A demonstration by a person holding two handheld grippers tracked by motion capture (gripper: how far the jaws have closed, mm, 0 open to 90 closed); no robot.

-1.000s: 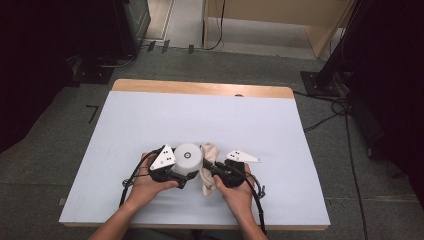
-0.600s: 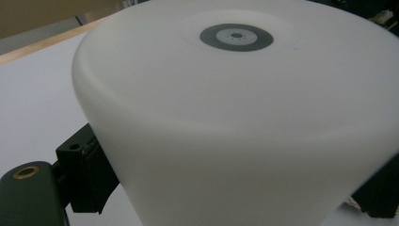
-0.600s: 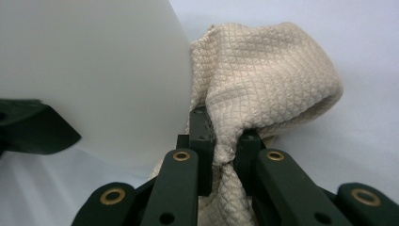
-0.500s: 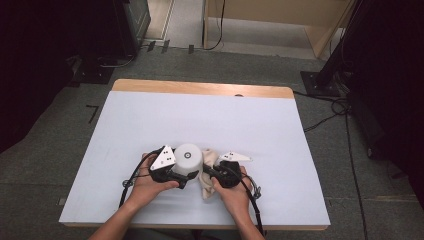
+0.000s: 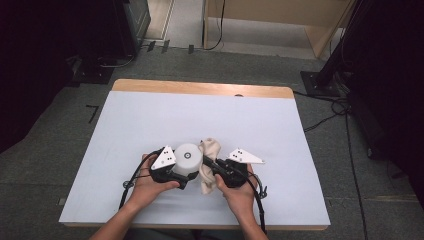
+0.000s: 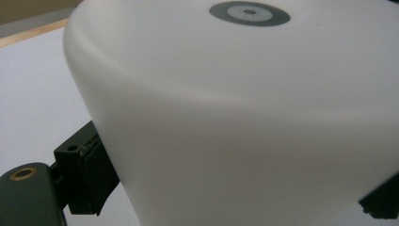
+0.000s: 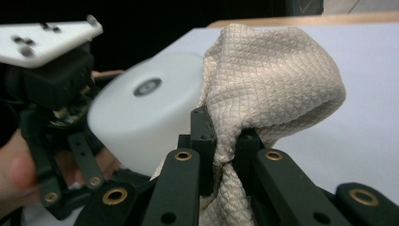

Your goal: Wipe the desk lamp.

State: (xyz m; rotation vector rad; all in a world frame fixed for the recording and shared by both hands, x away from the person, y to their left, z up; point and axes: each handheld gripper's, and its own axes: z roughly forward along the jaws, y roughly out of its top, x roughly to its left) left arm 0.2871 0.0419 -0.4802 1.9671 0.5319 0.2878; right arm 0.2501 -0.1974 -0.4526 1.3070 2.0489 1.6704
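Near the table's front edge, the left gripper clamps the white tub (upside down, apparently). Just beside it, the right gripper pinches the beige cloth, which presses against the tub's side.

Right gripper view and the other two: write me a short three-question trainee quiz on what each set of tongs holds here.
1. True or false: the right tongs are shut on the beige cloth.
2. What do the left tongs hold? A) white cup B) sponge C) nothing
3. Fill in: in the high view, the cloth lies pressed against the cup's ____ side.

Key:
1. True; a fold of cloth is pinched between the jaws.
2. A; the jaws clamp the upturned cup's wall from both sides.
3. Right; cloth and cup touch, above the white table.
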